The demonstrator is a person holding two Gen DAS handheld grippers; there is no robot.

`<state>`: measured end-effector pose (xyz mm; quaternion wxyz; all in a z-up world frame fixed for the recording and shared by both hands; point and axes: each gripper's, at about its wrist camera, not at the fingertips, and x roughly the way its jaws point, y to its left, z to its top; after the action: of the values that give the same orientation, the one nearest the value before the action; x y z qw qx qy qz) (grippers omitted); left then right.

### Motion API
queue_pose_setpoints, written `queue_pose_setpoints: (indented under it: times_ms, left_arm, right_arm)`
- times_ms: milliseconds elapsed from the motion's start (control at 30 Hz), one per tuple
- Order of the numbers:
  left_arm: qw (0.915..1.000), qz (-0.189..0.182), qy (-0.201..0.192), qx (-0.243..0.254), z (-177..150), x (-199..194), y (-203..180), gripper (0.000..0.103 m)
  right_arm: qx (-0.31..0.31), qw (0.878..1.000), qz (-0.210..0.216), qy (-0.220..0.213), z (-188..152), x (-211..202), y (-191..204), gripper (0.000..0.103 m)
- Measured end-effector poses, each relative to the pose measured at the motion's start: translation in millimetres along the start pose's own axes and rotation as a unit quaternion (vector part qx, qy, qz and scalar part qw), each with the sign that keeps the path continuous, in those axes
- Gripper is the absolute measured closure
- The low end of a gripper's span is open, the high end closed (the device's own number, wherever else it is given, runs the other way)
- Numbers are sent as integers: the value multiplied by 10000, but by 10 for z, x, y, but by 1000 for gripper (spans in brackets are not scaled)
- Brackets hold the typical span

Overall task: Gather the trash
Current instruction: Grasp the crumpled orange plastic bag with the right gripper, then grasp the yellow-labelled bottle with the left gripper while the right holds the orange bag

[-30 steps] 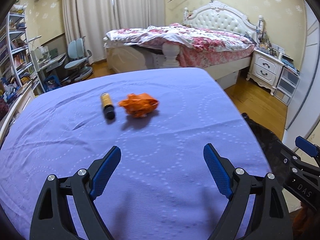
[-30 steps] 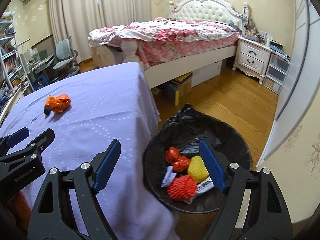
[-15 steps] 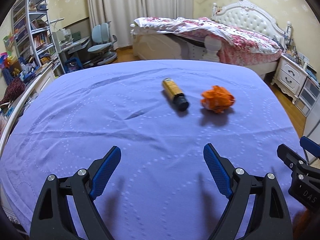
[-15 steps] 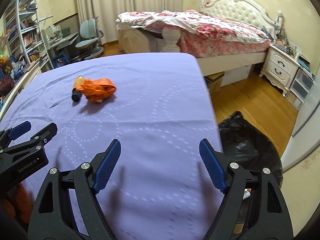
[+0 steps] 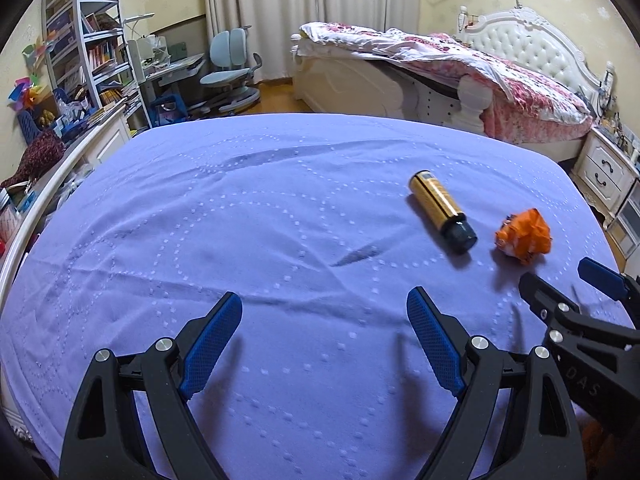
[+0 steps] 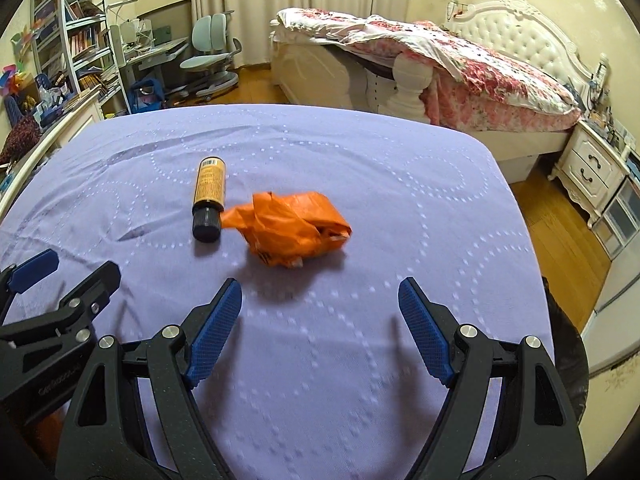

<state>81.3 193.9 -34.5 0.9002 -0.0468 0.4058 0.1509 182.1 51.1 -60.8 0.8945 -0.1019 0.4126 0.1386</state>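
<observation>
Purple bedspread [image 6: 360, 168] bears orange wrapper [image 6: 292, 232] beside bottle [image 6: 209, 196]; both grippers gape.

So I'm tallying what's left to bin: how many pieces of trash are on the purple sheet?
2. A small amber bottle lies on its side mid-sheet, and a crumpled orange wrapper lies just right of its cap. Nothing else shows; the near edge is hidden.

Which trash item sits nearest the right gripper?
The orange wrapper, crumpled, just ahead of the right gripper; the bottle lies further left.
</observation>
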Motion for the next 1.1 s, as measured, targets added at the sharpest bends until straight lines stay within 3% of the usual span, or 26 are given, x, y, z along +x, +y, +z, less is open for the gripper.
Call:
queue_pose_setpoints:
  times_ms: [333,367,433,1100]
  left_arm:
    - [9999,-47,48,-76,79,78,78,19]
    - [10000,-51,46,-64,84,82,72,19]
    - [10000,-60,38,-28,94,89,48,19]
    - [9990,-341,55,288,306,258,-443,19]
  right_arm:
    - [-31,10000,19,87,249,223,90,24]
    - [-35,9999,44,85,256,228,93,27]
    - [-46,9998,110,141,267,262,80,41]
    - [255,9995,-118,139,256,261,-565,42]
